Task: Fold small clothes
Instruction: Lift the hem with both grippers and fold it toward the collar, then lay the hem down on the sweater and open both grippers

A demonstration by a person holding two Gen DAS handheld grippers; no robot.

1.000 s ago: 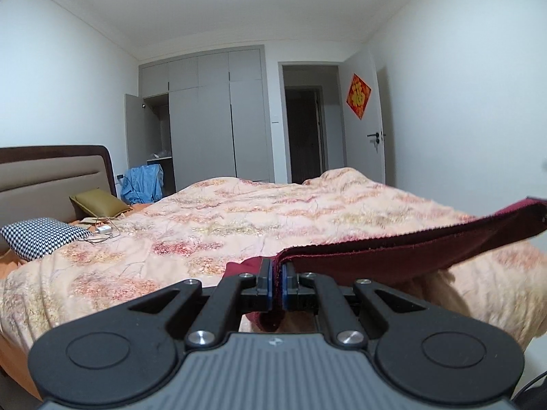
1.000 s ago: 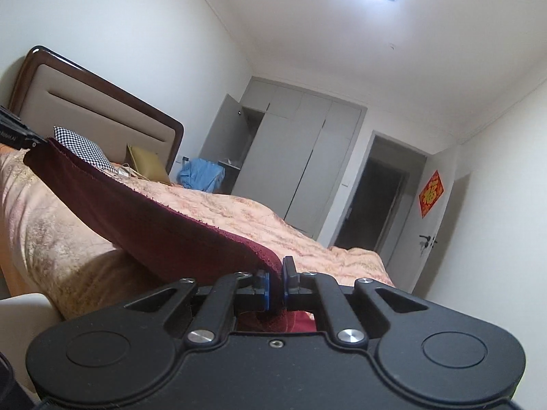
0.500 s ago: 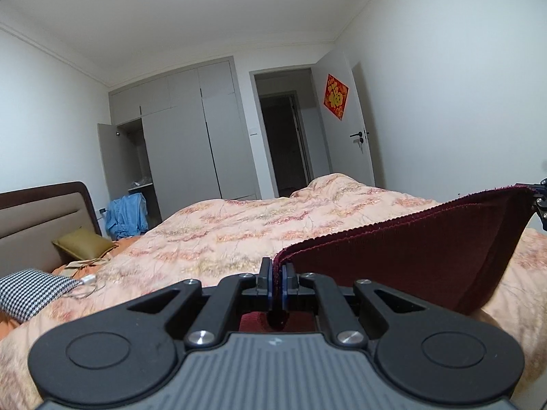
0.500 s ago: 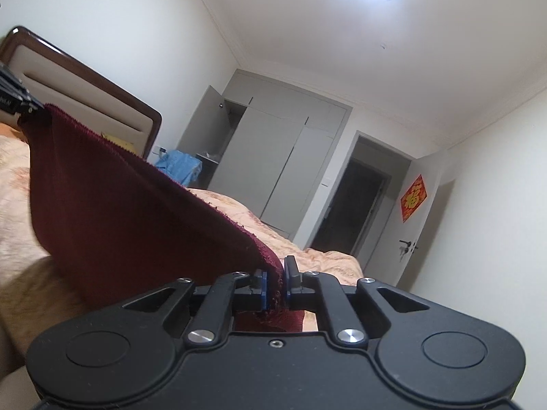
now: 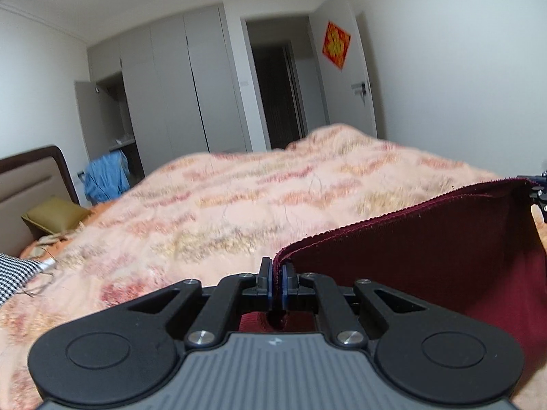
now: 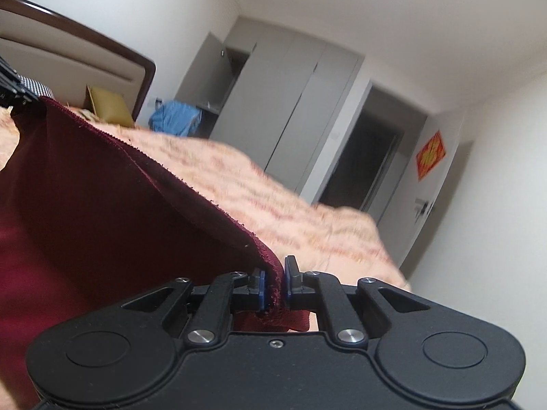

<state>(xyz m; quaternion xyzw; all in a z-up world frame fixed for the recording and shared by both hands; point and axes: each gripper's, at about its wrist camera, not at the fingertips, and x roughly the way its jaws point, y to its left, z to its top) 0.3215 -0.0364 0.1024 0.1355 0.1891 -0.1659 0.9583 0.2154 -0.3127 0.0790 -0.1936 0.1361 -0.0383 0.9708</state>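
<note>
White walls, a grey wardrobe and a dark doorway stand behind the bed in the left wrist view, where the left hand-held gripper is clamped on one corner of the dark red garment. From that corner its ribbed top edge runs up and to the right, long axis crosswise between the two tools, to the right hand-held gripper at the frame's edge; the cloth hangs below that edge, held above the quilt. Only this view shows the checked pillow at lower left. In the right wrist view the right hand-held gripper pinches the other corner of the garment, and the edge climbs left to the left hand-held gripper, partly in frame. Here the headboard looms larger and the red door ornament sits at far right. Compared with a second ago, the garment has been lifted from a slack drape to a taut, hanging sheet, and the quilt is now blurred.
</note>
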